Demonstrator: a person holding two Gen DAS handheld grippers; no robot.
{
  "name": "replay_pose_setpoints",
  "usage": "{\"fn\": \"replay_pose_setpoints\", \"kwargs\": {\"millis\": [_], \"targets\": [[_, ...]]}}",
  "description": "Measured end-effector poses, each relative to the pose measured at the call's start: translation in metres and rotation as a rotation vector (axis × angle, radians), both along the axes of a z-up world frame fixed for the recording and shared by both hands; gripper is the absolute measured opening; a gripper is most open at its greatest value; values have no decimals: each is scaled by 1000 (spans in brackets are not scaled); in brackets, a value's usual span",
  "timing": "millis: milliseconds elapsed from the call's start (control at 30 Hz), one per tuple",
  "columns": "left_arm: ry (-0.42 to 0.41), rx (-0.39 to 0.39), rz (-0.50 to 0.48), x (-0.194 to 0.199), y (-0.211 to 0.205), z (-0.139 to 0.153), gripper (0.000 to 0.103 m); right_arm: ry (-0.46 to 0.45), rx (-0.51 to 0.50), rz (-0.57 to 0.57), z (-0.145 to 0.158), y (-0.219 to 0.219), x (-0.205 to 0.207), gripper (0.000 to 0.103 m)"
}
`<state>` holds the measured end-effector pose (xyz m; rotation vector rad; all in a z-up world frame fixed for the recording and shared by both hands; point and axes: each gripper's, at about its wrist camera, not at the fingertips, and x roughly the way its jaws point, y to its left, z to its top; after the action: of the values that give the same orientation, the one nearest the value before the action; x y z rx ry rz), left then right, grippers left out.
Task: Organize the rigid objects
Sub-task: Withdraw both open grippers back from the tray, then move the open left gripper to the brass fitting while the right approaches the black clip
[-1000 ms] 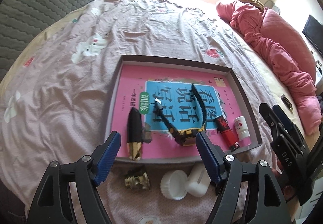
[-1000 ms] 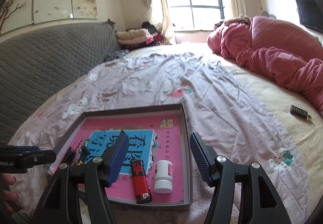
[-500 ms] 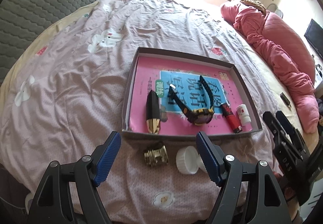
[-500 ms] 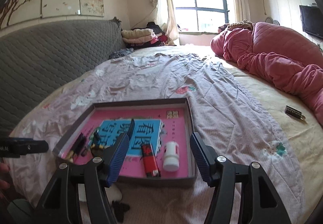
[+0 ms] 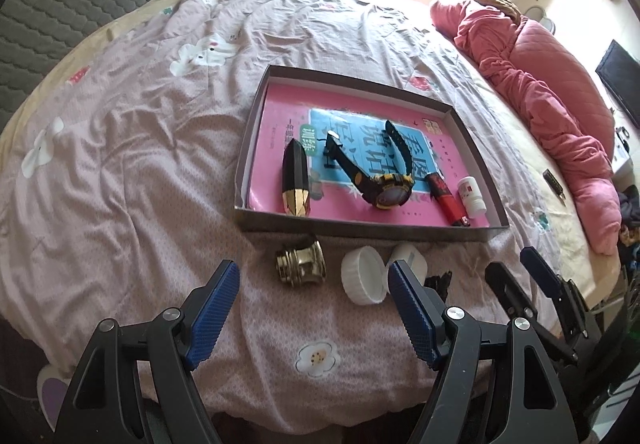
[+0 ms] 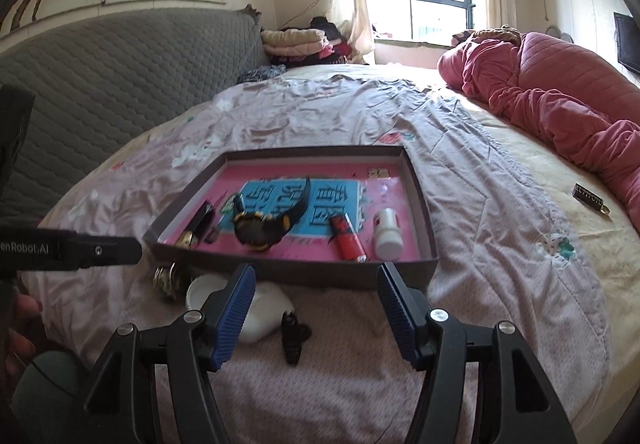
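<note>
A shallow grey box (image 5: 256,131) (image 6: 420,203) lies on the bed with a pink book inside. On the book lie a black-and-gold lipstick (image 5: 295,179), a black-and-yellow watch (image 5: 384,187) (image 6: 264,228), a red lighter (image 5: 446,199) (image 6: 347,240) and a small white bottle (image 5: 471,193) (image 6: 387,232). In front of the box lie a gold cap (image 5: 300,264) (image 6: 170,280), a white jar with its lid (image 5: 364,276) (image 6: 260,308) and a small black clip (image 6: 294,336). My left gripper (image 5: 312,312) and right gripper (image 6: 316,312) are open and empty, held back from these.
The bed has a pink floral sheet (image 5: 140,163). A red quilt (image 6: 560,95) is heaped at the right. A small dark object (image 6: 590,197) lies on the yellow sheet. A grey padded headboard (image 6: 100,75) runs along the left, with folded clothes by the window.
Both grippers have pulled back from the box, so the gold cap, white jar and black clip in front of it now show fully. Both stay open.
</note>
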<state>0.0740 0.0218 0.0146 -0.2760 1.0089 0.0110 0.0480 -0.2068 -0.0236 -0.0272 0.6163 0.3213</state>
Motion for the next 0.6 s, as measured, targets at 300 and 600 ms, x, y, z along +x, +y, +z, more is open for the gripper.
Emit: {"fn": "replay_pose_setpoints", "kwargs": {"millis": [300,600], "targets": [[10,-12,-13,-13,0,-4,78,52,-11,-3,-10,1,-10,63],[23,-13,-33,-24,-8,-10,78,109,-23,10,-22,2,-11,63]]}}
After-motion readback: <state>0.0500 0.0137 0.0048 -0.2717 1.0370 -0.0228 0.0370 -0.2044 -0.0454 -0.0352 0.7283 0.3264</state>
